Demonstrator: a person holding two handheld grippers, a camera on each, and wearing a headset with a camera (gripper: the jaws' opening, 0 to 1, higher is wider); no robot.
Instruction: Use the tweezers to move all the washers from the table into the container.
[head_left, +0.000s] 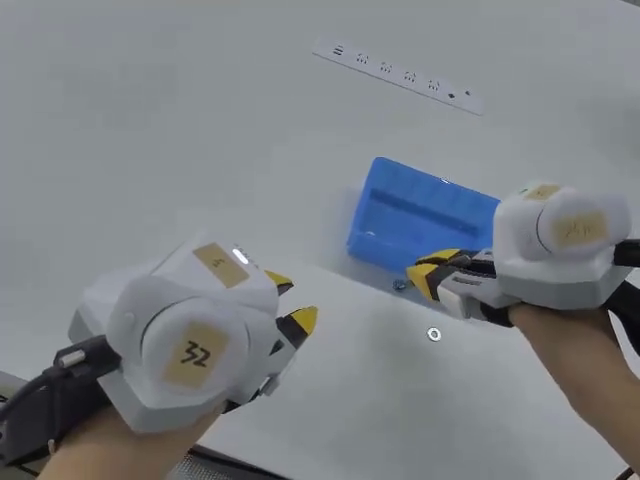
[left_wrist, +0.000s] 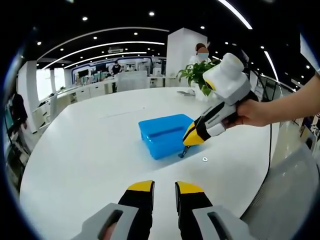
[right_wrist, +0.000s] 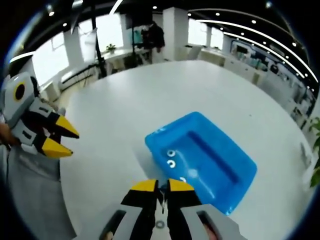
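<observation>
A blue container (head_left: 420, 215) stands on the white table (head_left: 200, 150), and up to three washers (right_wrist: 172, 158) lie inside it near its front wall. My right gripper (head_left: 425, 277) hovers at the container's near edge, shut on thin dark tweezers (left_wrist: 184, 151) whose tips point down by the container's front. One washer (head_left: 434, 334) lies on the table just in front of the container. My left gripper (head_left: 293, 300) hangs to the left, open and holding nothing. In the right gripper view the tweezers (right_wrist: 162, 199) run between the shut fingers of the right gripper (right_wrist: 162, 186).
A white power strip (head_left: 400, 75) lies at the far side of the table. A potted plant (left_wrist: 192, 75) stands beyond the table, and a person (left_wrist: 201, 52) is behind it. The table edge (head_left: 230, 465) runs close below my left gripper.
</observation>
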